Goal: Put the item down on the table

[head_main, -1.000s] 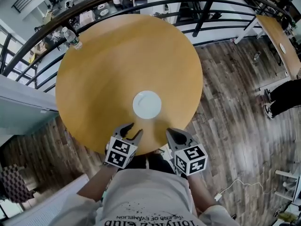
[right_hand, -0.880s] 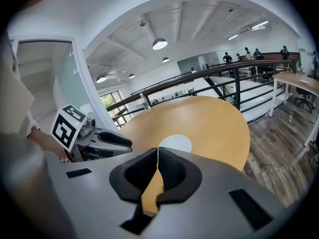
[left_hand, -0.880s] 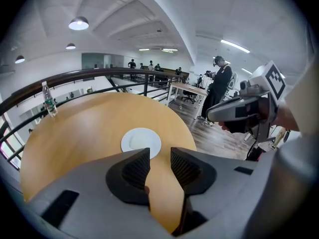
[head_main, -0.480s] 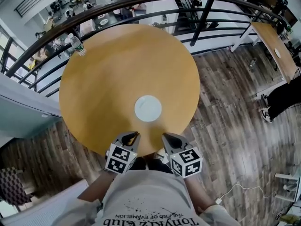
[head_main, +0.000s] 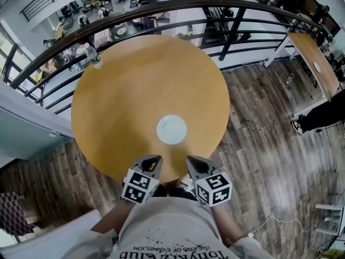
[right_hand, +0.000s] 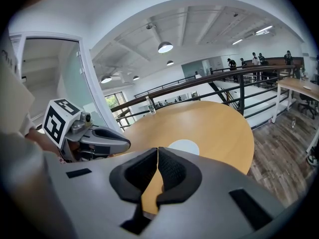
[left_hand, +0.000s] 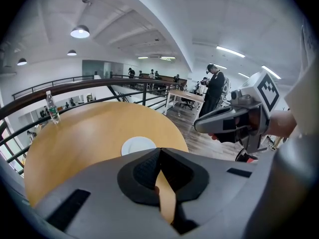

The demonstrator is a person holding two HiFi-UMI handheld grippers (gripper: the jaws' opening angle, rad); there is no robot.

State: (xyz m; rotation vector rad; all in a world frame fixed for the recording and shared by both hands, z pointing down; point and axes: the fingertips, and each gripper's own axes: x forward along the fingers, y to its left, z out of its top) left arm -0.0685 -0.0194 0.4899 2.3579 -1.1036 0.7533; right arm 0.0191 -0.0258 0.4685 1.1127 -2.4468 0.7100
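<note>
White plate [head_main: 171,129] flat on table [head_main: 129,85]

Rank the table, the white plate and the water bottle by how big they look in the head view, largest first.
1. table
2. white plate
3. water bottle, which stands at the table's far edge, so distance shrinks it

1 round wooden table [head_main: 135,90], 1 white plate [head_main: 171,129], 1 water bottle [head_main: 94,56]. 2 grippers: left gripper [head_main: 155,159], right gripper [head_main: 190,159]. 1 long desk [head_main: 310,53], 1 curved black railing [head_main: 161,7], 1 person [head_main: 167,225] holding both grippers. Background people [left_hand: 214,88]: several, too small to count.
</note>
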